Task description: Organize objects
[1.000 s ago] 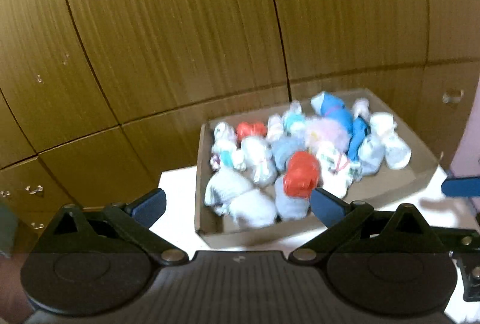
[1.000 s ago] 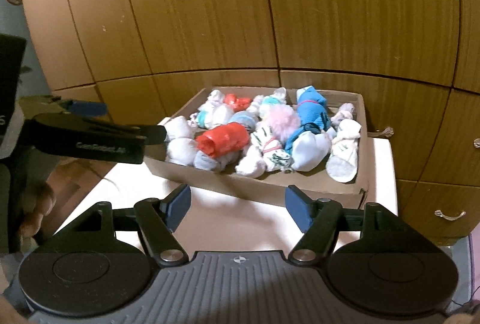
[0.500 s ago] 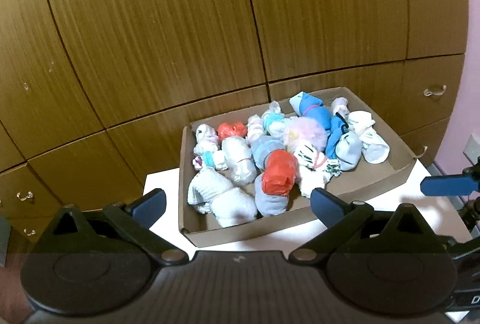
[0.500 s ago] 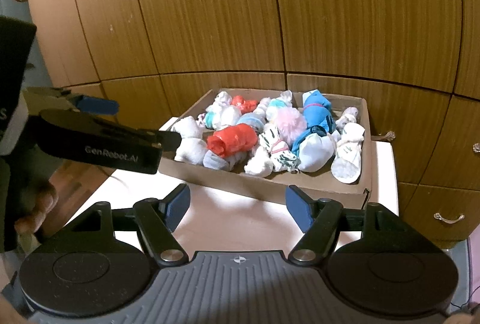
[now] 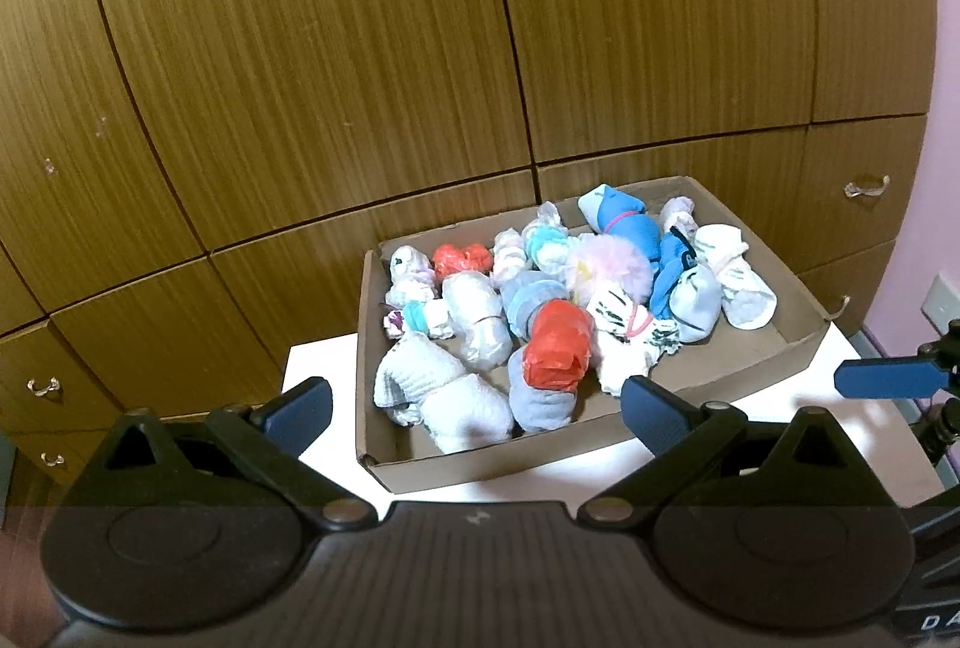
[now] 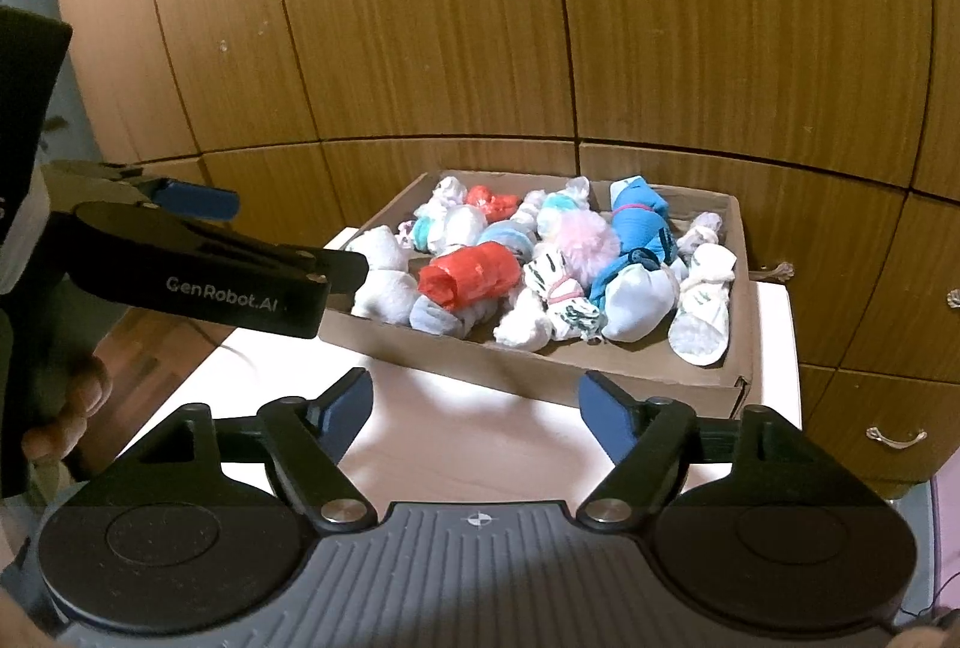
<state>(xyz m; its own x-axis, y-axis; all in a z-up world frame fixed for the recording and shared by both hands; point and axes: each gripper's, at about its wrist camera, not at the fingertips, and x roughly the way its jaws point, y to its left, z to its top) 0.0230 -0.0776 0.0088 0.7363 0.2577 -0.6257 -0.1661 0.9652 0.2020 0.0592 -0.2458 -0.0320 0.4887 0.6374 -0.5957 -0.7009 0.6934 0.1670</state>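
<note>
A shallow cardboard box (image 5: 600,444) (image 6: 540,366) sits on a white table (image 6: 480,444) and holds several rolled socks. Among them are a red roll (image 5: 558,348) (image 6: 474,276), a fluffy pink one (image 5: 612,270) (image 6: 585,240), a blue one (image 5: 630,222) and white ones (image 6: 702,312). My left gripper (image 5: 477,411) (image 6: 294,234) stands open just short of the box's near left corner, holding nothing. My right gripper (image 6: 480,411) hovers over the table in front of the box, its jaws opening with nothing between them. One of its blue fingers (image 5: 888,378) shows in the left wrist view.
Wooden cupboard doors (image 5: 360,78) and drawers with metal handles (image 6: 897,438) stand close behind the table. A hand (image 6: 66,408) grips the left tool. A pink wall (image 5: 942,168) lies to the right, and wooden floor (image 6: 138,360) shows left of the table.
The right gripper's jaws have spread slightly. In the left wrist view the box has shifted a little to the left and the blur is gone. The socks have not moved.
</note>
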